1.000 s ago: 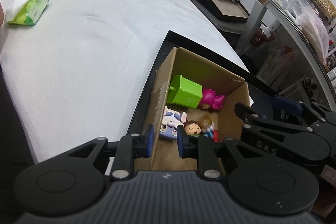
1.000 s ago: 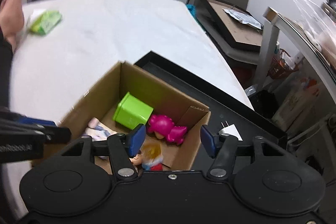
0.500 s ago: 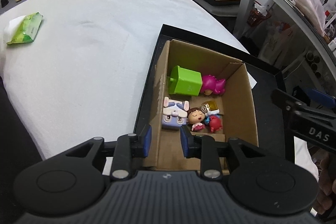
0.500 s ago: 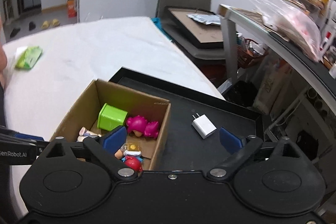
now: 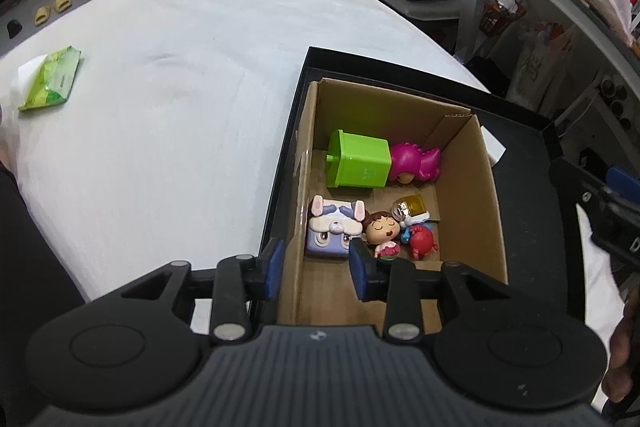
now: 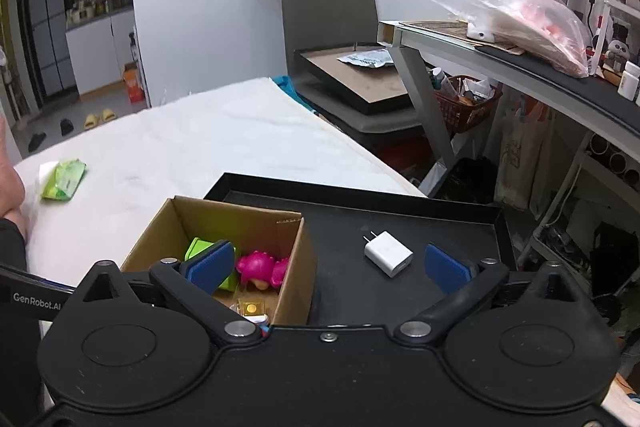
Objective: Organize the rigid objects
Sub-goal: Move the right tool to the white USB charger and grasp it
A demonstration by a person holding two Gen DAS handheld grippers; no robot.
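white bedding point(image 5: 180, 75) carries a black tray point(image 6: 400, 203) holding the landmark, a cardboard box point(image 5: 472, 187). inside the box lie a green cube point(image 5: 360, 165), pink figure point(image 5: 416, 163), rabbit block point(image 5: 334, 229), doll figure point(image 5: 382, 231), red figure point(image 5: 422, 241) and gold-capped piece point(image 5: 412, 207). right of the box, on the tray, lies a white charger point(image 6: 388, 253). left gripper point(image 5: 316, 267) straddles the box's near-left wall, jaws opening, pads clear of the cardboard. right gripper point(image 6: 328, 267) has swung from over the box toward the charger; its jaws are opening, now spread wide and empty. judgement: the charger is the next item to box.
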